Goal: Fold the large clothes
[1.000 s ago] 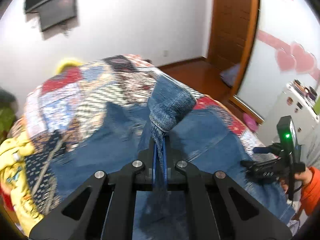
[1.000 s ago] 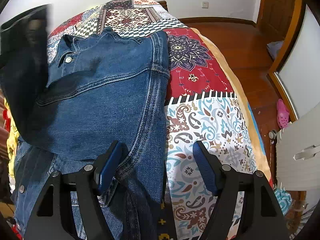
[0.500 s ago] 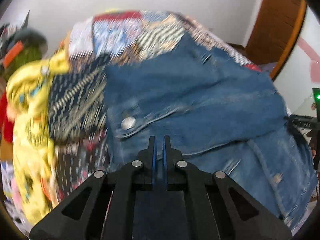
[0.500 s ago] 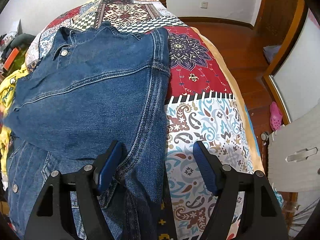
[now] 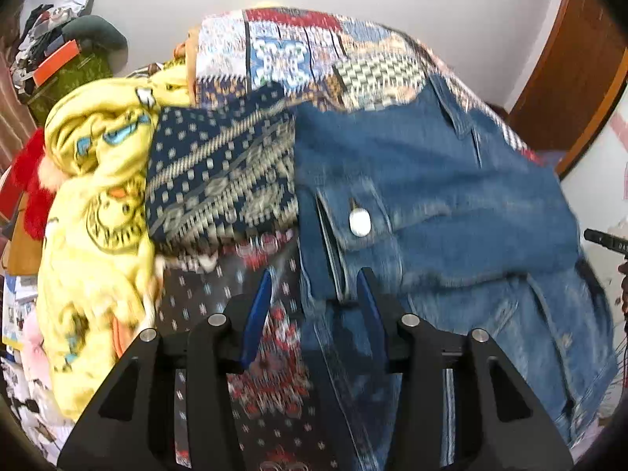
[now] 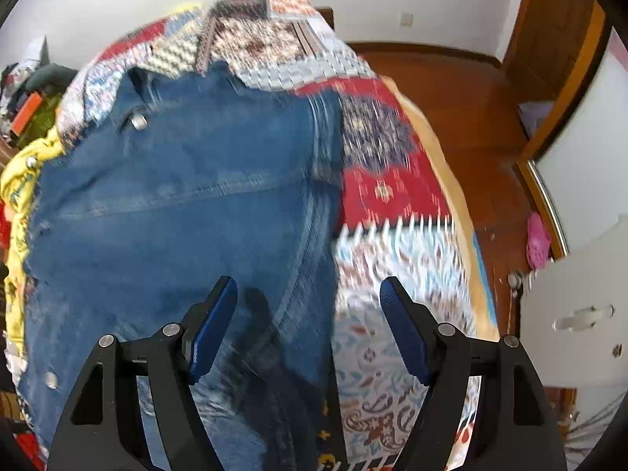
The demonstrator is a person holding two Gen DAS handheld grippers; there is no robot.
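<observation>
A blue denim jacket (image 5: 431,180) lies spread on a patchwork quilt; it also shows in the right wrist view (image 6: 176,204). My left gripper (image 5: 314,298) is open over the jacket's left edge, below a cuff with a silver button (image 5: 359,221), and holds nothing. My right gripper (image 6: 310,306) is open wide over the jacket's right seam (image 6: 302,243) and holds nothing.
The patchwork quilt (image 6: 392,196) covers the bed. A yellow printed cloth (image 5: 94,204) and a navy patterned cloth (image 5: 219,180) lie left of the jacket. The wooden floor (image 6: 463,90) and a white cabinet (image 6: 577,298) are to the right.
My left gripper let go of the denim it had lifted, dropped to the jacket's left edge and opened. The jacket now lies flat. My right gripper stayed open and shifted slightly.
</observation>
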